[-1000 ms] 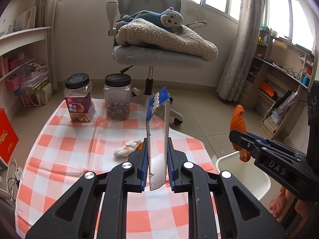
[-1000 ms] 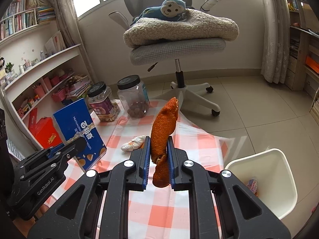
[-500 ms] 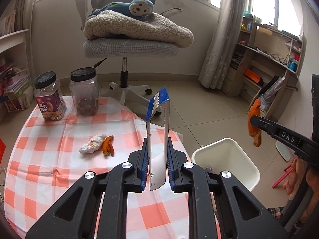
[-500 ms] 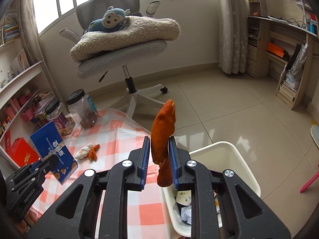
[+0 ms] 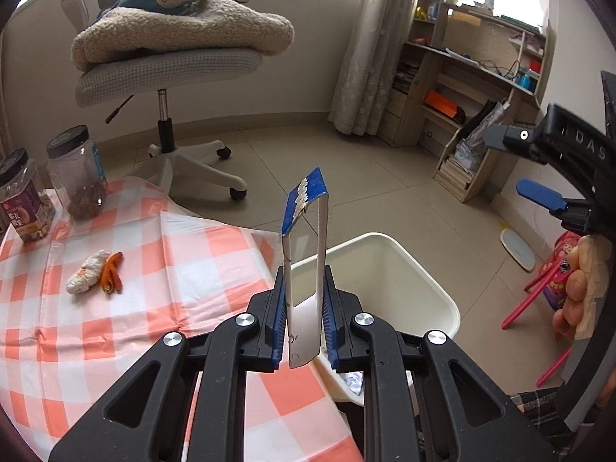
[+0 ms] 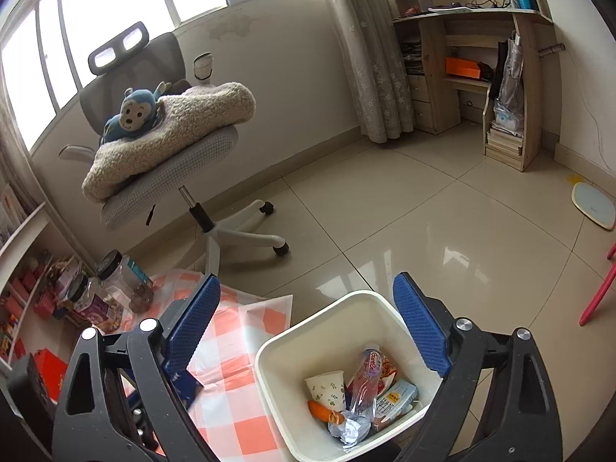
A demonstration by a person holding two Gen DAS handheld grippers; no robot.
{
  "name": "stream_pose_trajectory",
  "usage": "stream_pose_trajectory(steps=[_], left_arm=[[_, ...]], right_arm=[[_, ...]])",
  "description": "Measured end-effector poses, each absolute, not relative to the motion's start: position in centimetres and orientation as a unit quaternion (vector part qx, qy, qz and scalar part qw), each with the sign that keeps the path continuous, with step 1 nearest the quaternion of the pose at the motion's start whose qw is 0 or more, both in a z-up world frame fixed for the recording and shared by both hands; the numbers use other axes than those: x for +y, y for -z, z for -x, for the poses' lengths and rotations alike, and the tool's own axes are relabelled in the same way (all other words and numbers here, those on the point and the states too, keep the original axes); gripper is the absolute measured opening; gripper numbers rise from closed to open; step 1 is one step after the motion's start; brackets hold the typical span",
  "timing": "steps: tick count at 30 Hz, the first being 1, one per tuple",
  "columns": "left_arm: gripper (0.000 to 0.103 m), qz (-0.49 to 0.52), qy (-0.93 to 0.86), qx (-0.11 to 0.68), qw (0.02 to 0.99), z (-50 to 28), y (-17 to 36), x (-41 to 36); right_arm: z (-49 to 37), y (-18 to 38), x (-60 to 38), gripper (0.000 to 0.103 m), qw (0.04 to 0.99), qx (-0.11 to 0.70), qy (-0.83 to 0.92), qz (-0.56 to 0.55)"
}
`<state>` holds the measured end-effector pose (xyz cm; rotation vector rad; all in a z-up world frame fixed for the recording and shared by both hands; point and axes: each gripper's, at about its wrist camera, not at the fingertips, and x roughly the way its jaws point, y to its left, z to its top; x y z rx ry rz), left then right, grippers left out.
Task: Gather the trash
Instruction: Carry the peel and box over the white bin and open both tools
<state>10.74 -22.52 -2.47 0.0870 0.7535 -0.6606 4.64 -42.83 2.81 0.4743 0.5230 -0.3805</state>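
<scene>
Right hand-held gripper (image 6: 306, 327): jaws opening, now wide apart with nothing between them, directly above the white plastic waste bin (image 6: 269, 350). Orange wrapper clamped there a second ago now gone from the pads; an orange piece (image 6: 325, 412) lying down in the bin among a paper cup, a crushed clear bottle and small cartons, most likely that wrapper. One piece of trash therefore delivered.

Left hand-held gripper (image 5: 304, 321): jaws together, clamped on the flattened blue-and-white cardboard box (image 5: 306, 254), upright between the pads. Just beyond and below its tips, the same bin, far nearer than a second ago, so probably next to be dropped.

Further off to its left, on the orange-and-white checked counter (image 5: 134, 308): a crumpled white tissue (image 5: 86, 277) touching a small orange scrap (image 5: 112, 278), still to be collected. Beyond those, two dark-lidded clear snack jars (image 5: 77, 173).
</scene>
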Motion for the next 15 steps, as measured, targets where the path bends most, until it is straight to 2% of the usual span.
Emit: stream_pose_trajectory(steps=[8, 9, 10, 11, 12, 13, 15], left_arm=[[0.018, -0.042, 0.349, 0.387, 0.852, -10.5, 3.5, -27.7], [0.022, -0.043, 0.356, 0.392, 0.847, -10.5, 3.7, -28.1], [0.038, -0.046, 0.361, 0.397, 0.843, -10.6, 3.9, -28.6], [0.048, -0.047, 0.360, 0.399, 0.842, -10.6, 4.1, -28.8], [0.062, -0.045, 0.359, 0.399, 0.842, -10.7, 4.2, -28.8], [0.067, -0.044, 0.358, 0.400, 0.843, -10.9, 4.3, -28.5], [0.070, -0.050, 0.351, 0.403, 0.844, -11.4, 4.5, -27.8]], right_arm=[[-3.3, -3.3, -45.3, 0.091, 0.914, 0.234, 0.199, -0.264], [-3.3, -3.3, -45.4, 0.091, 0.913, 0.234, 0.200, -0.266], [-3.3, -3.3, -45.6, 0.092, 0.913, 0.233, 0.202, -0.268], [-3.1, -3.3, -45.8, 0.093, 0.912, 0.232, 0.204, -0.270], [-3.1, -3.3, -45.9, 0.093, 0.911, 0.231, 0.205, -0.272], [-3.0, -3.3, -45.9, 0.094, 0.911, 0.230, 0.205, -0.274], [-3.2, -3.2, -45.9, 0.095, 0.910, 0.232, 0.205, -0.276]])
